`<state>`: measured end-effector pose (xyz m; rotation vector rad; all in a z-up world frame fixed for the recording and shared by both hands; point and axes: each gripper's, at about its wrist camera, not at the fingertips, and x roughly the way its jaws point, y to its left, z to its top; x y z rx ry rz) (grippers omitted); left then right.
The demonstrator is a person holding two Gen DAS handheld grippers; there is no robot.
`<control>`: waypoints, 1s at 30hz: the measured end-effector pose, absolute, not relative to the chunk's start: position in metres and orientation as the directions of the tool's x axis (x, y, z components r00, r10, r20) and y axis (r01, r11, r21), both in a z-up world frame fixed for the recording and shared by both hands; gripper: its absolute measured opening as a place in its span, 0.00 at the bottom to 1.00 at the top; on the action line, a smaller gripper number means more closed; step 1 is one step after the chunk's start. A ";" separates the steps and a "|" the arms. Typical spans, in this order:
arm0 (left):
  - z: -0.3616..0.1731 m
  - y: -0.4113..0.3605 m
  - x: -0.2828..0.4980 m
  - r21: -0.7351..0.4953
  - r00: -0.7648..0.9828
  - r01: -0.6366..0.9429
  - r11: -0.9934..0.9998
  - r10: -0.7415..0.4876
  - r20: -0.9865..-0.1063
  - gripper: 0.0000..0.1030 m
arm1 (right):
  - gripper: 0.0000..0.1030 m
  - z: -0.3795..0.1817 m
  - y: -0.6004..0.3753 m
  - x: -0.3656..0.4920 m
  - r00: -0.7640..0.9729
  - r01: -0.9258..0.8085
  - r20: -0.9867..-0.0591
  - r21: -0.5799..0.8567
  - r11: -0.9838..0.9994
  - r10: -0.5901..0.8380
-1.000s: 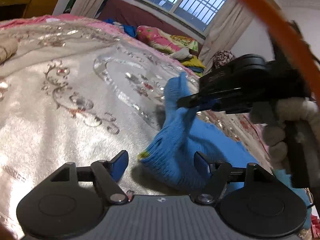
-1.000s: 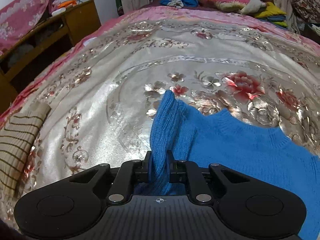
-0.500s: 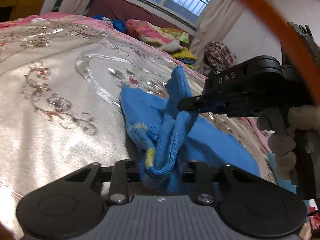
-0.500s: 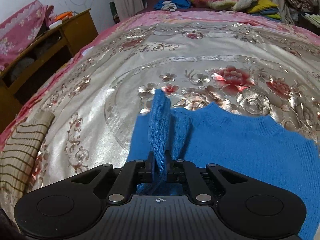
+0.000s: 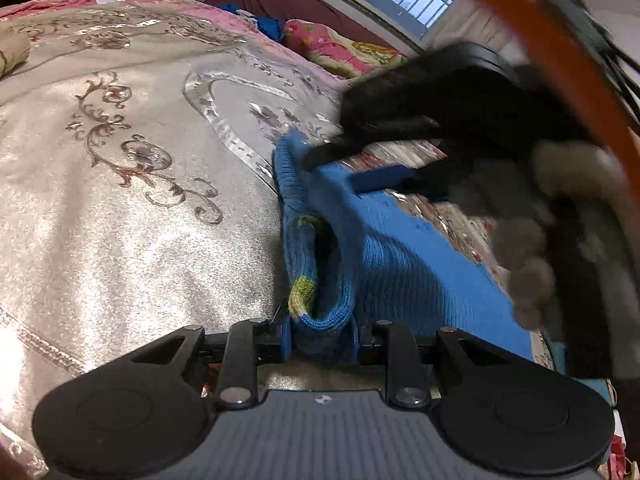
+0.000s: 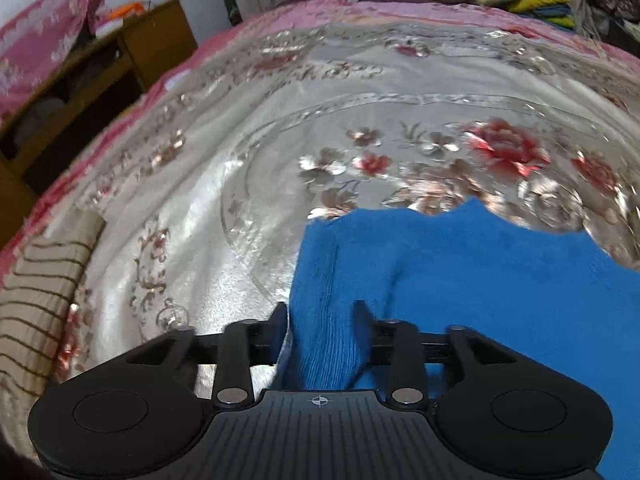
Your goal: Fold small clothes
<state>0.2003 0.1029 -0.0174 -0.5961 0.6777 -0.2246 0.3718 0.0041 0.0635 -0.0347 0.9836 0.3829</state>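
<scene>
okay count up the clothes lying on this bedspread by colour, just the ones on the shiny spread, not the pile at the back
Blue: 1, the blue knit sweater
Beige with brown stripes: 1, the striped folded garment
Total: 2

A bed with a shiny floral bedspread [image 6: 400, 80] carries everything. On it lie a blue knit sweater [image 6: 500, 280] and, well apart, a folded striped garment [image 6: 36, 292].
</scene>
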 end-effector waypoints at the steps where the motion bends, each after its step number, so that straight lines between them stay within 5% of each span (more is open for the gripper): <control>1: -0.018 0.103 0.199 -0.584 0.761 0.013 0.811 -0.387 -0.520 0.30 | 0.40 0.061 0.012 0.374 0.493 -0.336 -0.822 0.123 0.934 0.286; 9: -0.017 0.103 0.197 -0.598 0.748 0.041 0.800 -0.422 -0.513 0.30 | 0.42 0.031 0.065 0.375 0.533 -0.396 -0.843 -0.169 0.903 0.076; 12: -0.017 0.103 0.201 -0.580 0.747 0.053 0.813 -0.418 -0.517 0.30 | 0.25 0.030 0.061 0.375 0.542 -0.382 -0.838 -0.173 0.908 0.068; 16: -0.011 0.096 0.200 -0.549 0.753 0.101 0.830 -0.425 -0.503 0.25 | 0.11 0.043 0.039 0.376 0.535 -0.357 -0.837 -0.102 0.928 0.114; 30: 0.029 0.052 0.196 -0.534 0.743 0.208 0.819 -0.487 -0.458 0.21 | 0.09 0.106 -0.072 0.356 0.585 -0.288 -0.741 0.189 0.939 0.329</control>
